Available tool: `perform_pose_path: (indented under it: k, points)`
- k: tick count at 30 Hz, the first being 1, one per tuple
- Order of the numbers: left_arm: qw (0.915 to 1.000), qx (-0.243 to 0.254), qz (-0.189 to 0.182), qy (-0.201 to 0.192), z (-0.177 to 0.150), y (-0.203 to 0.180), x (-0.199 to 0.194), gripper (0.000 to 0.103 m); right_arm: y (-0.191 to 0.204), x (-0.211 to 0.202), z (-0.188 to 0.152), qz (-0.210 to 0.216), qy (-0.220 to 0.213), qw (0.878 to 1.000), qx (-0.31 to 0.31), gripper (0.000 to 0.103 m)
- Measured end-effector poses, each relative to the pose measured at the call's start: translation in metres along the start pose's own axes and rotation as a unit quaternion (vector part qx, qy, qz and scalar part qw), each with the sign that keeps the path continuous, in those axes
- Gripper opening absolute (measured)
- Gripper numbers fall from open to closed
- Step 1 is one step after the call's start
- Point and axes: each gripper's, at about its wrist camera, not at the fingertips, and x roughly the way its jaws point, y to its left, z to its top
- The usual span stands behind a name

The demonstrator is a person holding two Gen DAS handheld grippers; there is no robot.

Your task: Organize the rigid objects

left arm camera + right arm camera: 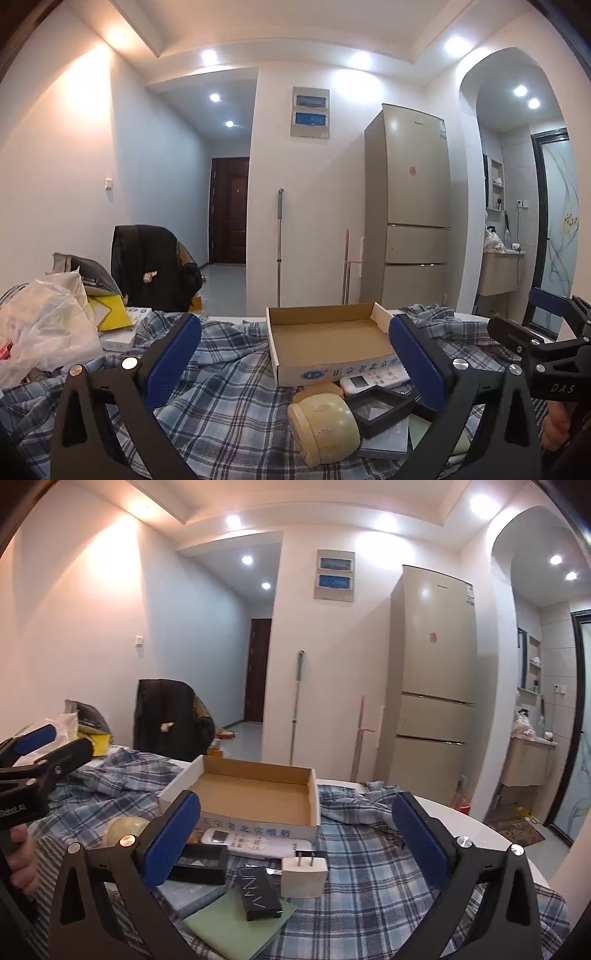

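An empty cardboard box (325, 332) (255, 794) lies on a plaid cloth. Before it lie a white remote (373, 380) (240, 840), a cream round jar (323, 424) on its side, a black square frame (376, 408) (199, 864), a white plug adapter (303, 875), a black rectangular case (260, 895), a green pad (236, 923) and a grey booklet (386, 441). My left gripper (295, 354) is open and empty above the jar. My right gripper (295, 834) is open and empty above the adapter and case.
Plastic bags (44, 325), a yellow packet (109, 312) and a white box (122, 336) crowd the table's left. A chair with a black jacket (151, 266) stands behind. A fridge (410, 206) and mop (279, 243) stand by the far wall. The white table edge (480, 830) curves at the right.
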Motion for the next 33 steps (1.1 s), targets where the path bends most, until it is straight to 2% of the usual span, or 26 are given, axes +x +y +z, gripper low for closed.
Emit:
perform_pose_path:
  k: [7,11,16,20,33]
  points:
    - [0.9998,0.003,0.002,0.02,0.0,-0.002,0.008,0.103,0.003,-0.001,0.0,0.004,-0.002,1.0,-0.007,0.103]
    - [0.9998,-0.004,0.001,0.017,0.0,0.002,0.007,0.103,0.003,-0.002,0.001,0.001,-0.003,1.0,-0.006,0.103]
    - [0.9986,0.01,0.006,0.052,-0.003,-0.003,0.018,0.103,0.003,0.003,0.001,0.001,0.008,1.0,-0.006,0.103]
    - [0.9989,0.005,0.007,0.046,-0.003,0.0,0.016,0.103,-0.001,0.002,0.0,0.015,0.006,1.0,0.004,0.103]
    - [0.998,0.001,0.024,0.058,-0.003,0.003,0.018,0.103,-0.002,0.005,0.0,0.006,0.016,1.0,0.005,0.103]
